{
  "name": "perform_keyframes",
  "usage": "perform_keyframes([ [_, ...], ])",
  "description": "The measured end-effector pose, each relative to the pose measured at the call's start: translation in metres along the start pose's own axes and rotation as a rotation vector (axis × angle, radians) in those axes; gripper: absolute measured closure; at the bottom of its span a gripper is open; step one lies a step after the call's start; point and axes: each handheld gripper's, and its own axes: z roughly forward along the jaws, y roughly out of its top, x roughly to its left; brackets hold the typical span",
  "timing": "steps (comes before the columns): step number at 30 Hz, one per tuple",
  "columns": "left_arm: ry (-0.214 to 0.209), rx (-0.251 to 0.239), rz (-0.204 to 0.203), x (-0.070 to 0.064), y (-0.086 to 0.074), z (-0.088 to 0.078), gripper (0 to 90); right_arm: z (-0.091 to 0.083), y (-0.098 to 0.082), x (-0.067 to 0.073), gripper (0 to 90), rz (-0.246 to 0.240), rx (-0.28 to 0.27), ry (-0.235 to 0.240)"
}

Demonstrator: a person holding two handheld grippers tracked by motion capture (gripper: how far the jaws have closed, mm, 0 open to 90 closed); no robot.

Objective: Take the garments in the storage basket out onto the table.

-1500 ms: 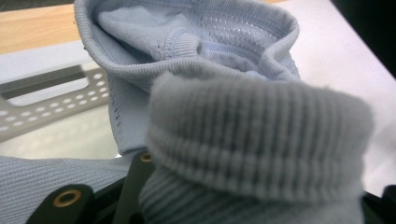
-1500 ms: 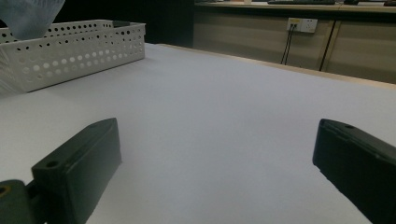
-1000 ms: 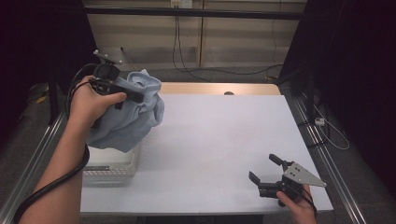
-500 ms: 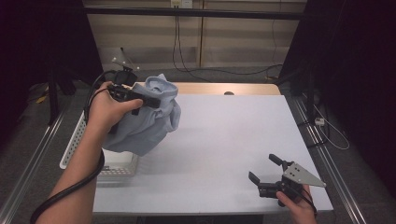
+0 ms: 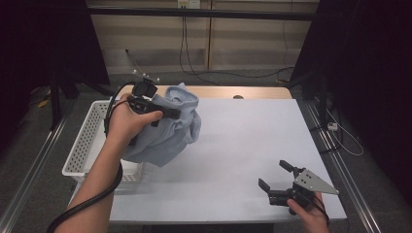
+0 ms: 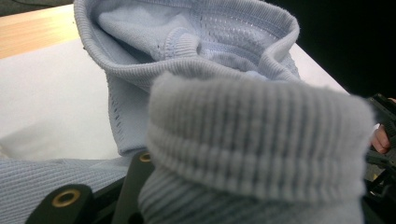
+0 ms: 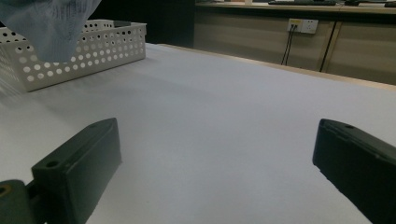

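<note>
I read the scene from the near edge outward.

1. Right tongs (image 5: 274, 177): at the near right corner of the white surface (image 5: 243, 141), held low in my right hand (image 5: 306, 216). In the right gripper view both black jaws stand wide apart with bare surface between them. They are open and hold nothing.

2. Left forearm: it enters from the near left and rises over the left edge of the surface, with the black cable looped under the wrist.

3. White perforated basket (image 5: 85, 145): it sits at the left edge of the surface, under and behind my left hand (image 5: 127, 121). In the right gripper view the basket (image 7: 88, 42) shows at far left with the garment's lower end hanging in front of it.

4. Light blue knit garment (image 5: 167, 131): it hangs bunched from the left tongs (image 5: 170, 112), above the left part of the surface, beside the basket's right wall. Its lower folds hang just at the basket's near right corner; I cannot tell whether they touch the surface.

5. Left tongs, state: closed on the garment. In the left gripper view a thick ribbed cuff (image 6: 257, 140) fills the space between the jaws, and the ribbed neck opening (image 6: 187, 42) stands beyond it.

6. Far zone: the wooden edge (image 5: 252, 92) of the table lies behind the white surface, and cables run along the floor at the far wall.
</note>
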Motion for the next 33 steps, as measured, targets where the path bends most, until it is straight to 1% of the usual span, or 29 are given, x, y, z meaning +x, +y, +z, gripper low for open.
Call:
perform_keyframes([
  [5,-0.023,-0.015,0.007,-0.004,-0.004,0.009,62.0,0.000,0.000,0.000,1.0,0.000,0.001,-0.001],
  [10,-0.037,-0.012,0.016,-0.008,-0.007,0.017,61.9,0.000,0.000,0.000,1.0,0.001,0.001,0.001],
  [12,-0.043,-0.016,0.010,-0.010,-0.009,0.021,61.8,0.000,0.000,0.000,1.0,0.003,0.000,-0.001],
  [16,-0.053,-0.022,0.014,-0.015,-0.013,0.029,61.8,0.000,0.000,-0.001,1.0,0.004,0.001,-0.003],
  [20,-0.065,-0.019,0.019,-0.019,-0.015,0.034,61.7,0.000,0.000,0.000,1.0,0.003,0.001,-0.002],
  [24,-0.074,-0.010,0.026,-0.023,-0.018,0.042,61.6,0.000,0.000,0.000,1.0,0.004,0.001,0.000],
  [25,-0.079,-0.011,0.022,-0.025,-0.019,0.046,61.5,0.000,0.000,-0.001,1.0,0.004,0.001,0.000],
  [28,-0.088,-0.009,0.029,-0.027,-0.022,0.051,61.4,0.000,0.000,-0.001,1.0,0.004,0.002,-0.001],
  [33,-0.095,-0.005,0.028,-0.029,-0.026,0.059,61.1,0.001,0.000,-0.001,1.0,0.005,0.002,0.001],
])
